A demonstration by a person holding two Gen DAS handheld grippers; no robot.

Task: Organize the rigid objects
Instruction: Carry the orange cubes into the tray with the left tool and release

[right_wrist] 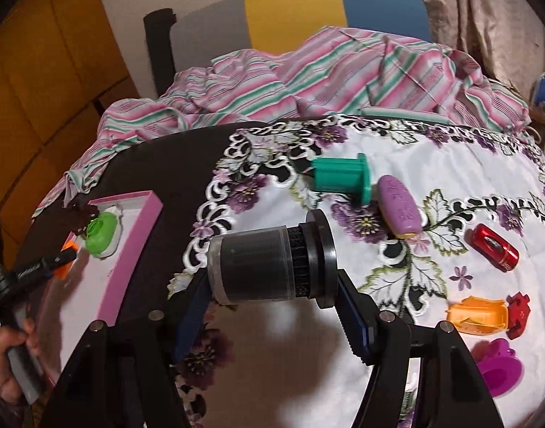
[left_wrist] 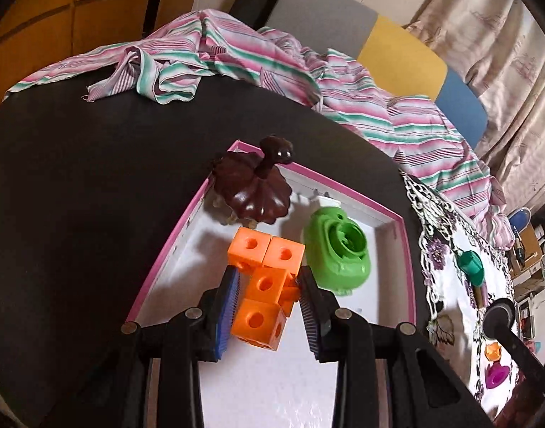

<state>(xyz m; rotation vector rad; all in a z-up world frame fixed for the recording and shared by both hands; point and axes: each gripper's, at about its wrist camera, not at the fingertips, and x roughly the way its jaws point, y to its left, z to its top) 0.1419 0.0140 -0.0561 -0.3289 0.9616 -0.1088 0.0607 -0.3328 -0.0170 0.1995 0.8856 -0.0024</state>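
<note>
Hanging over the pink-rimmed tray (left_wrist: 187,221), the left tool (left_wrist: 269,306) grips the orange block cluster (left_wrist: 263,285), its long axis running up the frame between the pads; the green toy (left_wrist: 335,249) sits just right, the brown turtle (left_wrist: 254,192) above; the right tool (right_wrist: 272,285) clamps a black cylinder (right_wrist: 258,264) crosswise, the tray lying lower left, teal spool (right_wrist: 344,178) and purple case (right_wrist: 399,210) beyond on the counter's floral cloth (right_wrist: 451,142).

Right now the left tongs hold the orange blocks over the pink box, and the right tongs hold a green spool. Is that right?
Almost. The left tongs do hold the orange blocks over the pink box. But the right tongs hold a black spool, as the right wrist view shows. The green spool lies on the flowered cloth.
</note>
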